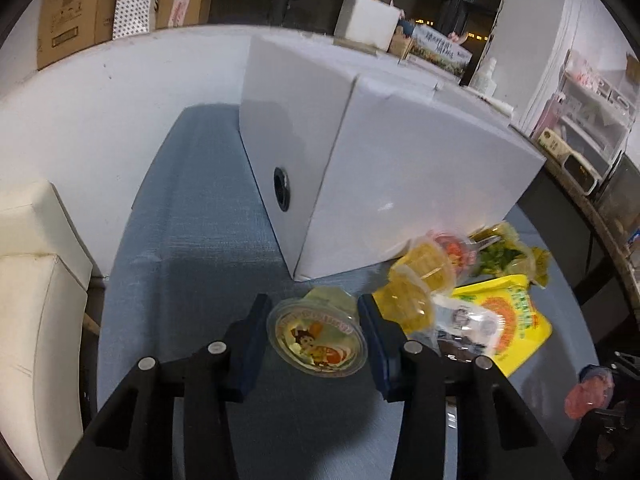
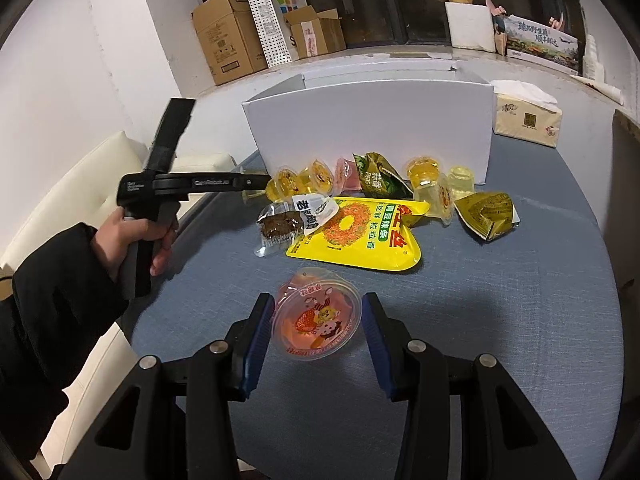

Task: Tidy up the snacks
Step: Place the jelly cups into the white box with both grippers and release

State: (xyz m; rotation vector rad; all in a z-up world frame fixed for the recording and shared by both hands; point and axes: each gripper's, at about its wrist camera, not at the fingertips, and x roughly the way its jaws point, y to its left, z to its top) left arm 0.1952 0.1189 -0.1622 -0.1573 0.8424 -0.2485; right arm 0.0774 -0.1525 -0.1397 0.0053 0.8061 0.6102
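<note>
Each tool has a jelly cup sitting squarely between its two fingers, and the white cardboard box (image 2: 368, 120) that presumably takes the snacks stands straight ahead of both. The left tool (image 1: 314, 320) brackets a yellow jelly cup (image 1: 316, 336) that lies tilted with its printed lid facing the camera; its fingers stand apart, just beside the cup's rim on either side, and it cannot be told whether the pads touch it. The right tool (image 2: 318, 320) brackets a pink strawberry jelly cup (image 2: 316, 316) in the same way, fingers apart with a sliver of gap showing on each side. For the left tool the box is very near, its corner just beyond the fingertips; for the right tool it lies well ahead, past the heap of snacks. That heap holds a yellow spicy-strip packet (image 2: 360, 232), a wrapped brown cake (image 2: 280, 226), green pea packets (image 2: 380, 176) and more yellow jelly cups (image 2: 428, 170), all on the blue desk (image 2: 500, 320). The heap sits to the right of the left tool and between the right tool and the box, so a low carry from the right would likely drag across it; lifting first seems the safer course.
</note>
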